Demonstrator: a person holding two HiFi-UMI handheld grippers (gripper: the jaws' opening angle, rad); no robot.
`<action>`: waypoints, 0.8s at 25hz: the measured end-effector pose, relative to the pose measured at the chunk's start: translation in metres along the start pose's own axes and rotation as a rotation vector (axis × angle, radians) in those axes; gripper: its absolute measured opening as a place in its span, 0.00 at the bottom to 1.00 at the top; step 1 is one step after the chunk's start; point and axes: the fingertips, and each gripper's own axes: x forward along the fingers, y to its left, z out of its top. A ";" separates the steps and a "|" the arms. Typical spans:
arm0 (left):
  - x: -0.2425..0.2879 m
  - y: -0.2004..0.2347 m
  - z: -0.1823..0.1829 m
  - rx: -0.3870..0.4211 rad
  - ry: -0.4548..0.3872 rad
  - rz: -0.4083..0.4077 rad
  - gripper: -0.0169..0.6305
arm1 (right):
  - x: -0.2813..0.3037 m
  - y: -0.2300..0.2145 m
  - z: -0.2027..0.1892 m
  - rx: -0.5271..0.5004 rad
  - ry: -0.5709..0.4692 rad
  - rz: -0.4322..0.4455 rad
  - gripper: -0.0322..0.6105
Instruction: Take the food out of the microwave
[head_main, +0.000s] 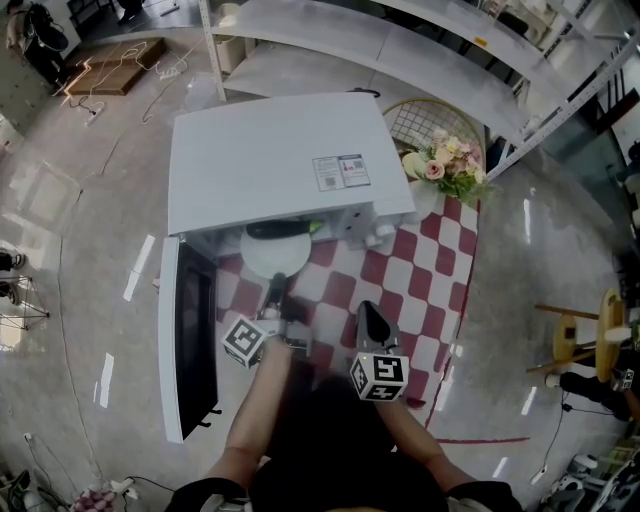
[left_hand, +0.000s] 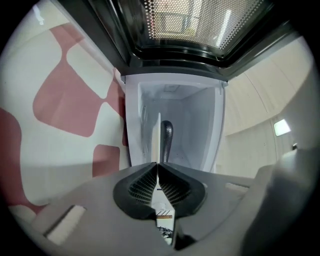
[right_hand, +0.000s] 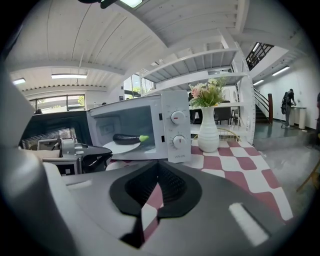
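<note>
The white microwave (head_main: 280, 160) stands on a red-and-white checked cloth (head_main: 420, 280), its door (head_main: 190, 340) swung open to the left. A white plate (head_main: 275, 250) juts out of the cavity, and a dark eggplant (head_main: 280, 229) with a green stem lies on it. My left gripper (head_main: 274, 290) is shut on the plate's near rim. In the left gripper view the plate (left_hand: 159, 135) appears edge-on between the jaws, with the eggplant (left_hand: 166, 137) beyond. My right gripper (head_main: 368, 318) hovers over the cloth to the right, shut and empty. The right gripper view shows the eggplant (right_hand: 127, 138) on the plate (right_hand: 122, 146).
A white vase of flowers (head_main: 440, 165) stands right of the microwave, beside a wire basket (head_main: 430, 120). The microwave's dials (right_hand: 177, 129) face me. White shelving runs behind the table. A wooden stool (head_main: 590, 335) stands on the floor at the far right.
</note>
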 end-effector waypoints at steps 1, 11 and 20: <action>-0.002 -0.001 -0.001 -0.004 -0.003 -0.004 0.05 | -0.002 0.000 0.000 0.002 -0.002 0.001 0.05; -0.020 -0.003 -0.017 0.002 0.012 -0.016 0.05 | -0.021 0.000 -0.007 0.012 -0.003 0.008 0.05; -0.030 -0.011 -0.030 -0.020 0.018 -0.043 0.05 | -0.035 0.000 -0.014 0.017 -0.004 0.013 0.05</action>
